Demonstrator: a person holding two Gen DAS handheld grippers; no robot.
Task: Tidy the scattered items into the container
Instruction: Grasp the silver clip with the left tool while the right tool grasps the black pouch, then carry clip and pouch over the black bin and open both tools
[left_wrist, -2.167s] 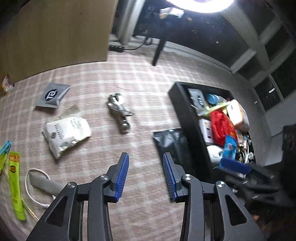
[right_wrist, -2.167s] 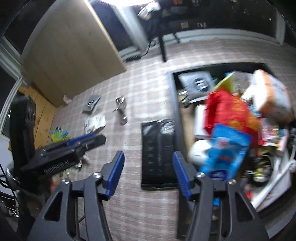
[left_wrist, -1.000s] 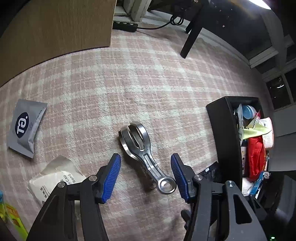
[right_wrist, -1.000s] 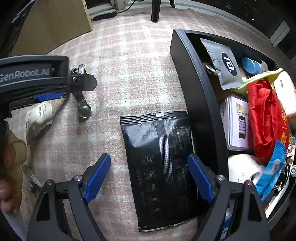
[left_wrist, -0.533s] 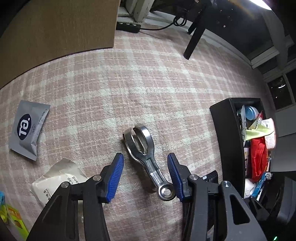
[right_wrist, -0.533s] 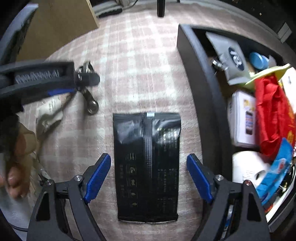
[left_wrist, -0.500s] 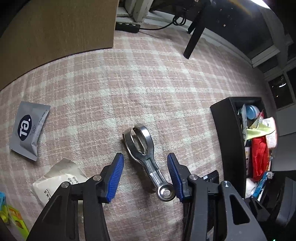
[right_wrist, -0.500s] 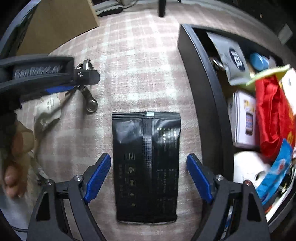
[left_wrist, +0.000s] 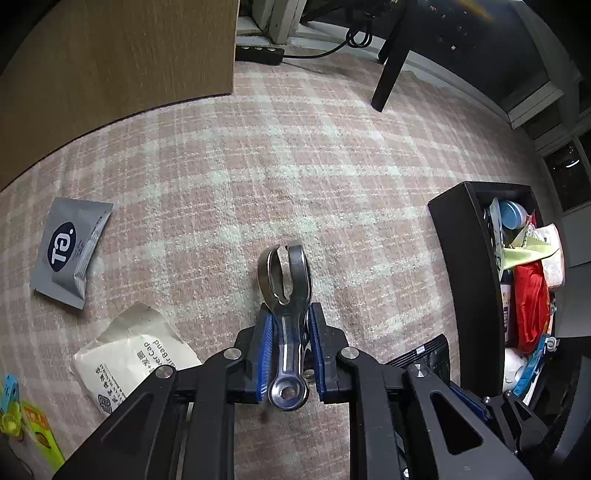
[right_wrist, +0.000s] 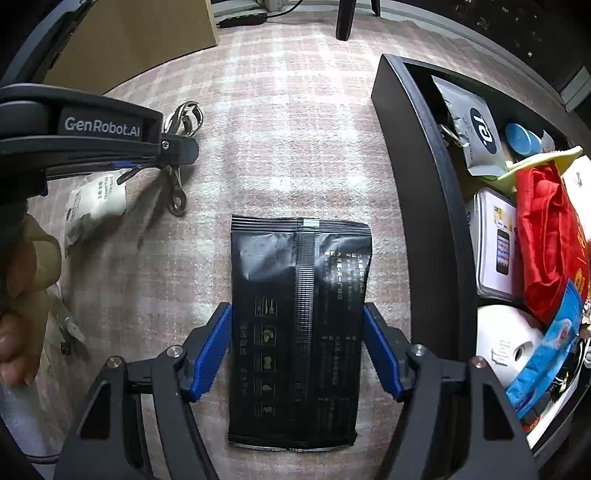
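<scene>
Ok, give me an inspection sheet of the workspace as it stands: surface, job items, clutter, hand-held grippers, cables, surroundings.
Surface: pink checked carpet.
Job's things: metal tool; black pouch flat beside the black container, which is crowded with items.
Clutter: grey sachet, white packet, green packets loose on the carpet.
Grippers: left hand-held gripper closing, pads on the tool's handle; right hand-held gripper closing, pads at the pouch's sides.
Cables: power strip with black cord by the wall.
Surroundings: wooden cabinet, dark furniture leg.
</scene>
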